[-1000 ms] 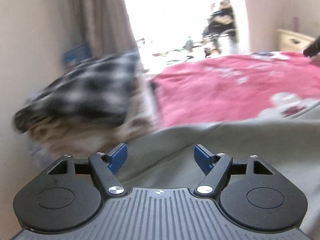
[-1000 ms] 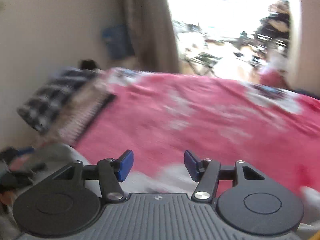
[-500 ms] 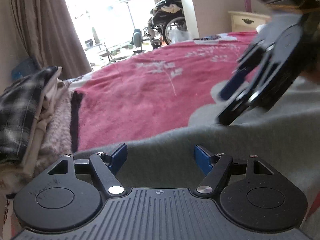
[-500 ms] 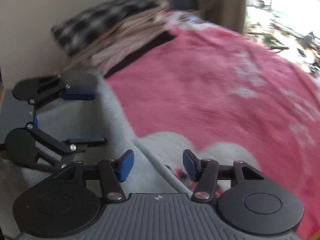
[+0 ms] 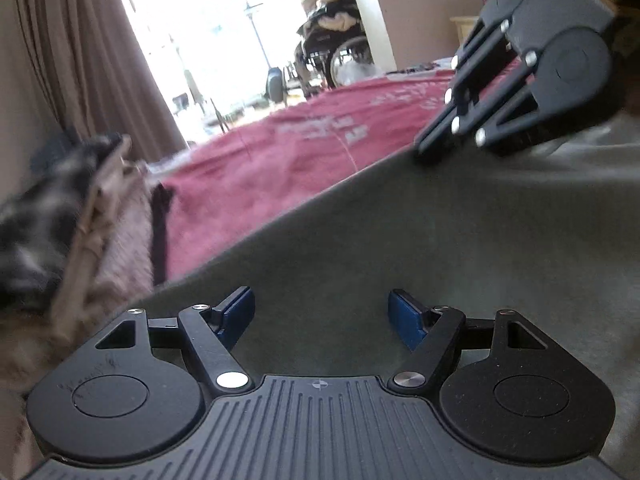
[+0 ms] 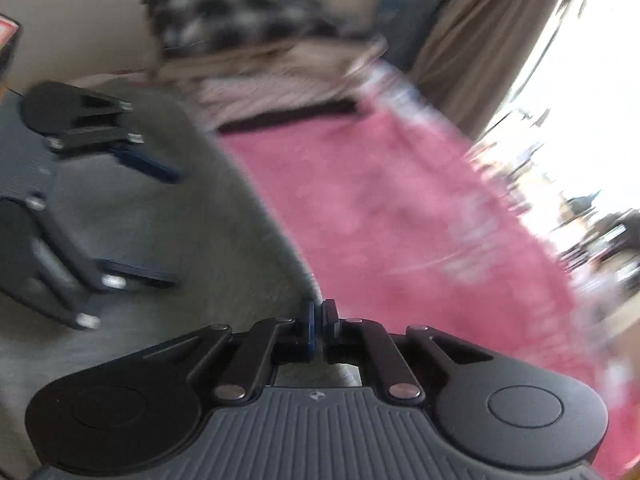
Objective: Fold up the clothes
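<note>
On the pink bedspread (image 6: 400, 208) lies the grey garment (image 5: 400, 240); the right gripper (image 6: 319, 316) has just clamped its edge, the left gripper (image 5: 320, 312) gapes above the cloth, so folding can begin

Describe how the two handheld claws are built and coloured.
Both the left claw and the right claw match: matte black plastic, two rounded lobes with circular insets, a dark grey ribbed centre plate bearing a small crosshair mark, silver pivot rivets on black linkage bars, and blue fingertip pads. No cables or sleeves show.
</note>
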Available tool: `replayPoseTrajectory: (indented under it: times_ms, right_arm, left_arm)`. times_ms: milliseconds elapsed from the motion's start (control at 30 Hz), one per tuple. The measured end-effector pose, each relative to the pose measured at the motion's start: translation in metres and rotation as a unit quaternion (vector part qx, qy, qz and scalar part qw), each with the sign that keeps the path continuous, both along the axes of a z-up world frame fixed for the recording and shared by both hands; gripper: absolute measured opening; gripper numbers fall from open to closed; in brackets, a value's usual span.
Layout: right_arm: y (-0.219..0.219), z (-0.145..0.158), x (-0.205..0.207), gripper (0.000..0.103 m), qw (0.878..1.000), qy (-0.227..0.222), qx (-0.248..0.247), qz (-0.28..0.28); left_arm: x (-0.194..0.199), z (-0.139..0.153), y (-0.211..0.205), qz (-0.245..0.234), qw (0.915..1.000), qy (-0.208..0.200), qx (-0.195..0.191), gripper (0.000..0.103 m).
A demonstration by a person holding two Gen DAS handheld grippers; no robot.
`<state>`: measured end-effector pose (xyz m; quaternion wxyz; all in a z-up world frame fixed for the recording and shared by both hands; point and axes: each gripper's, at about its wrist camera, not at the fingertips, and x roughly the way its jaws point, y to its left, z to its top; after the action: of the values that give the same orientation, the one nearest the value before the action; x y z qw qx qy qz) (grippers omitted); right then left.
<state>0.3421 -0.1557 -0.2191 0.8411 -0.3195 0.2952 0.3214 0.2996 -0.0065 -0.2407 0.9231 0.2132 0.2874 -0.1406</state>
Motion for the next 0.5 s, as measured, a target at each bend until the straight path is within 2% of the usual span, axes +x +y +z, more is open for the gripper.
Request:
replayPoseTrajectory:
  times_ms: [100, 167, 233, 300, 333, 367, 433, 500]
  right_arm:
    - [0.001, -0.013, 0.007, 0.004, 1.0, -0.001, 0.0, -0.02]
    - [0.009, -0.033, 0.012, 0.006, 0.999, -0.012, -0.024, -0.029]
    - [0.006, -0.047, 0.026, 0.007, 0.998, 0.027, -0.005, -0.065]
    - [-0.007, -0.038, 0.038, 0.022, 0.991, 0.052, 0.061, -0.111]
    - [-0.02, -0.03, 0.043, 0.029, 0.982, 0.071, 0.102, -0.14]
    - [-0.039, -0.018, 0.046, 0.031, 0.969, 0.087, 0.153, -0.176]
    - [-0.081, 0.006, 0.046, 0.032, 0.932, 0.11, 0.246, -0.241]
    - [-0.13, 0.03, 0.036, 0.036, 0.89, 0.115, 0.32, -0.302]
  left_arm:
    - [0.012, -0.004, -0.002, 0.011, 0.9997, 0.018, 0.01, 0.075]
    - [0.021, -0.007, 0.001, 0.023, 0.9989, 0.04, -0.006, 0.076]
    - [0.03, -0.005, 0.008, 0.038, 0.9969, 0.061, -0.032, 0.078]
    - [0.035, -0.002, 0.014, 0.049, 0.9945, 0.077, -0.051, 0.08]
    - [0.037, 0.0, 0.017, 0.053, 0.9935, 0.083, -0.057, 0.079]
    - [0.039, 0.003, 0.02, 0.058, 0.9925, 0.088, -0.063, 0.079]
    - [0.039, 0.008, 0.024, 0.064, 0.9917, 0.087, -0.07, 0.079]
    - [0.039, 0.013, 0.026, 0.07, 0.9901, 0.087, -0.085, 0.079]
